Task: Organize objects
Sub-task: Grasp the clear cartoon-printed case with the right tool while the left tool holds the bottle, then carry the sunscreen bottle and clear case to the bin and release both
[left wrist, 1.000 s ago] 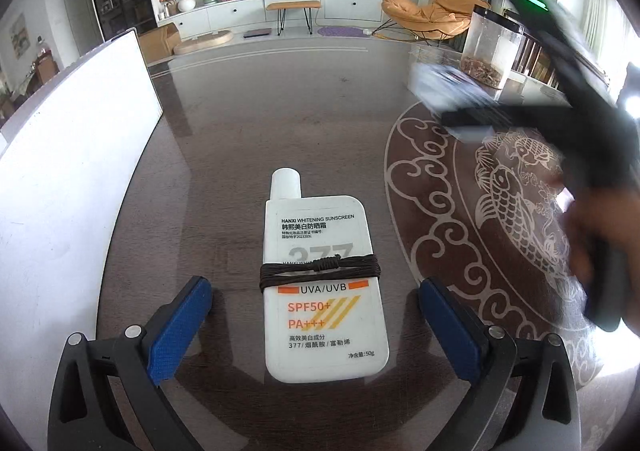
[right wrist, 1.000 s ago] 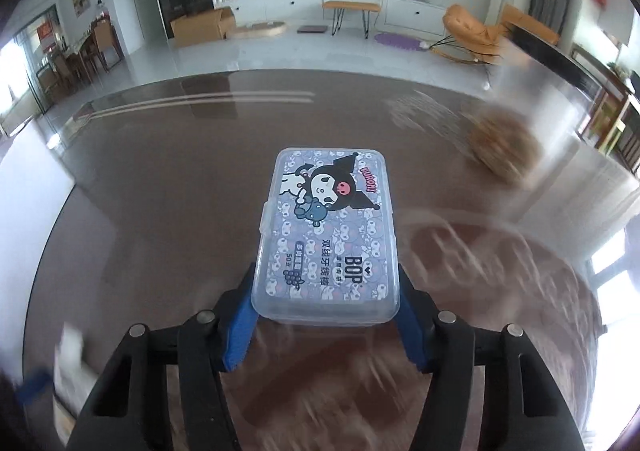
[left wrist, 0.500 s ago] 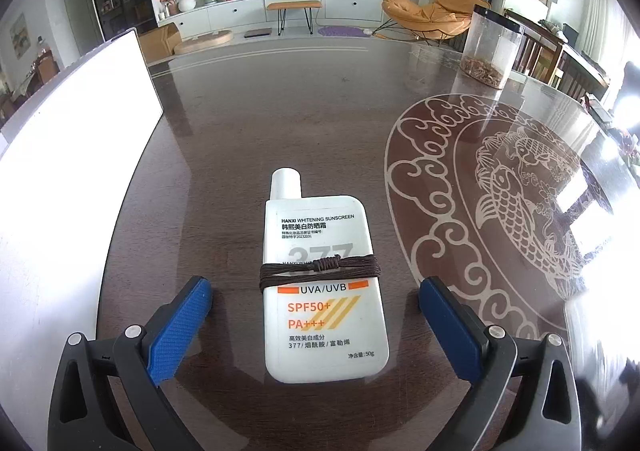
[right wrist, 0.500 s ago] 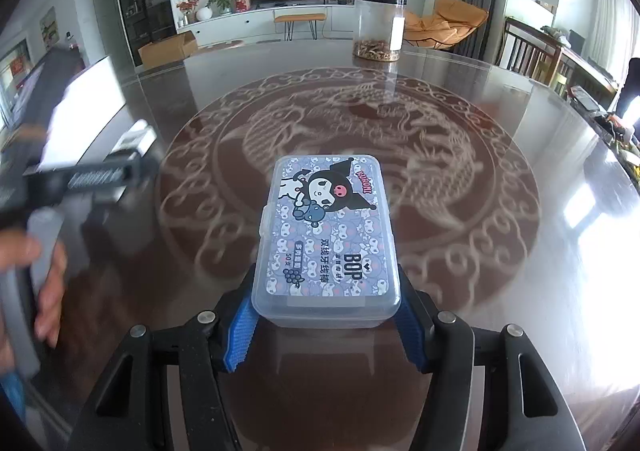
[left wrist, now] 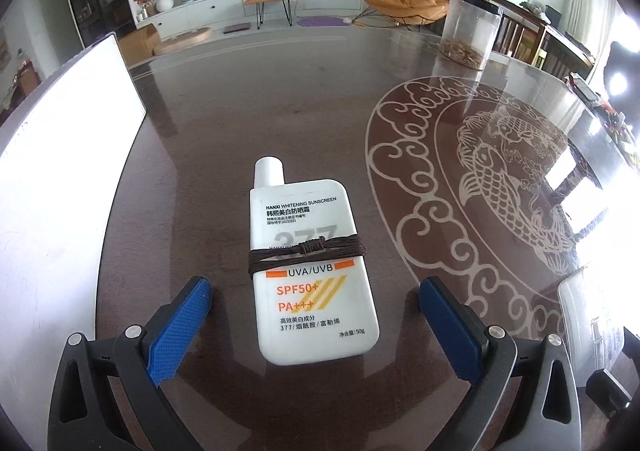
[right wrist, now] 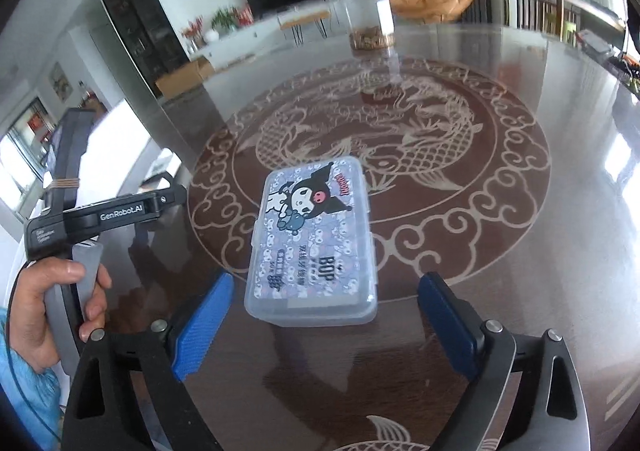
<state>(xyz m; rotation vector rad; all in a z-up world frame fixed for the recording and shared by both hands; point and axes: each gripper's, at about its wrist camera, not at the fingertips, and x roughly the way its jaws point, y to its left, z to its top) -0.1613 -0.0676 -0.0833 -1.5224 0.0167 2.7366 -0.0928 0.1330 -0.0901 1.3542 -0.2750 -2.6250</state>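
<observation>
A white sunscreen bottle (left wrist: 310,267) with a brown cord around its middle lies flat on the dark table, cap pointing away. My left gripper (left wrist: 316,307) is open, its blue pads on either side of the bottle's lower end, not touching it. In the right wrist view a clear floss box (right wrist: 314,243) with a cartoon lid lies on the table. My right gripper (right wrist: 324,309) is open around its near end, apart from it. The left gripper's body (right wrist: 108,213) and the hand holding it show at the left.
A white board (left wrist: 56,187) stands along the table's left side. A clear jar (left wrist: 472,31) with brown bits stands at the far right, also in the right wrist view (right wrist: 370,19). The table (left wrist: 224,99) carries a fish and cloud inlay (left wrist: 496,171).
My right gripper has opened and let go of the floss box, which now rests on the table, slightly turned. The left gripper and the sunscreen bottle have not moved.
</observation>
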